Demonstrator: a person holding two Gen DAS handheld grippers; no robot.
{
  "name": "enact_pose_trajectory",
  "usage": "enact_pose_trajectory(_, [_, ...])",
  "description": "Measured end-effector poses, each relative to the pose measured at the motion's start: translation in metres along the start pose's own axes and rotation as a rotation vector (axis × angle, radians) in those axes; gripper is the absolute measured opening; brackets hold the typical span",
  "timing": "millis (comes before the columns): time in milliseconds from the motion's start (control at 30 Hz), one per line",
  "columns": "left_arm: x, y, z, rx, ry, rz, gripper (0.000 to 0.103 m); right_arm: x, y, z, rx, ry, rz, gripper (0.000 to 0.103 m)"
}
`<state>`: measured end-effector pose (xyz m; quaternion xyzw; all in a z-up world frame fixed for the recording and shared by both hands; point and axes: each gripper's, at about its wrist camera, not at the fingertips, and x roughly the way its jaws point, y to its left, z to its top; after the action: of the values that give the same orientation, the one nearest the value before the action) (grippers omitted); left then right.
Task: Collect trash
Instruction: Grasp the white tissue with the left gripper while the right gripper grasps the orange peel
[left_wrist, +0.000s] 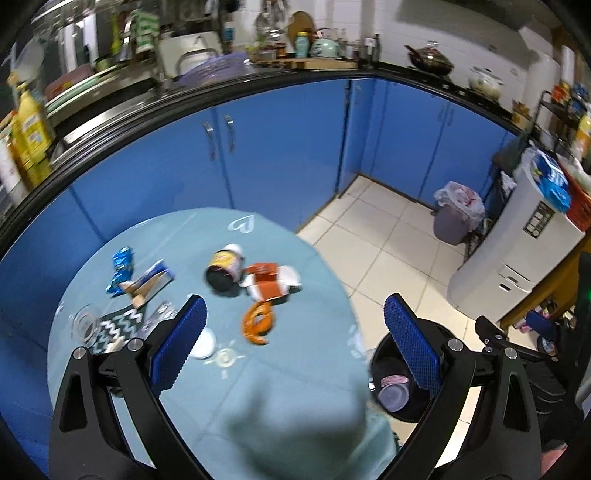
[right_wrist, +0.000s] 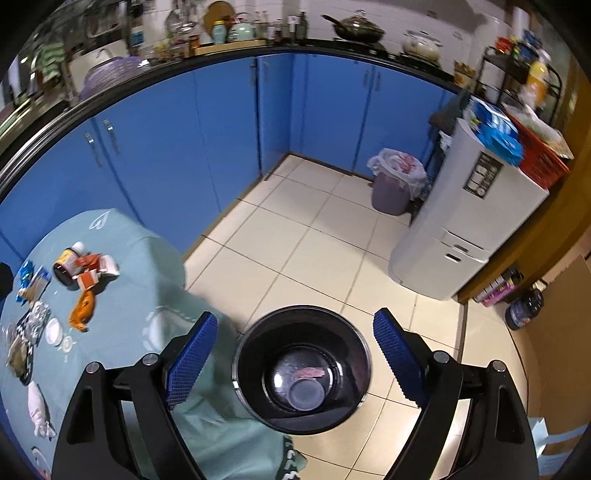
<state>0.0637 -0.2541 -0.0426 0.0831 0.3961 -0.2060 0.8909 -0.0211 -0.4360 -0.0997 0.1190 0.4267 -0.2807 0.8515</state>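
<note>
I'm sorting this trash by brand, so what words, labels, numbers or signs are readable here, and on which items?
None can be read.
Jar on the table: yellow label, print blurred.
Blue wrappers: print too small.
Orange-and-white carton: print blurred.
White appliance: dark panel, marks too small.
Blue packet on top of it: lettering blurred.
Yellow bottles on the counter: labels blurred.

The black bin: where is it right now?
The black bin stands on the tiled floor right beside the table, centred under the open right gripper in the right wrist view.
</note>
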Motion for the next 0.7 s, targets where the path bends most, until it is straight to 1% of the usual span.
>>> enact_pose_trajectory(333, [-0.013, 0.057, -0.028, -0.053, 0.018, 0.088, 0.096, -0.012, 0.058, -0.003, -0.095, -0.020, 0.055, 0.084])
enact_pose_trajectory(500, [-0.014, 0.080, -0.048, -0.078, 0.052, 0.126, 0.096, -0.018, 0.078, -0.009, -0.135, -0.026, 0.079, 0.084])
enact_pose_trajectory(633, [-0.016, 0.096, -0.065, -0.101, 0.086, 0.137, 0.096, -0.021, 0.094, -0.015, -0.167, -0.023, 0.104, 0.084])
enact_pose_trajectory(700, [-0.018, 0.100, -0.073, -0.106, 0.090, 0.153, 0.096, -0.022, 0.102, -0.021, -0.187, -0.019, 0.120, 0.084])
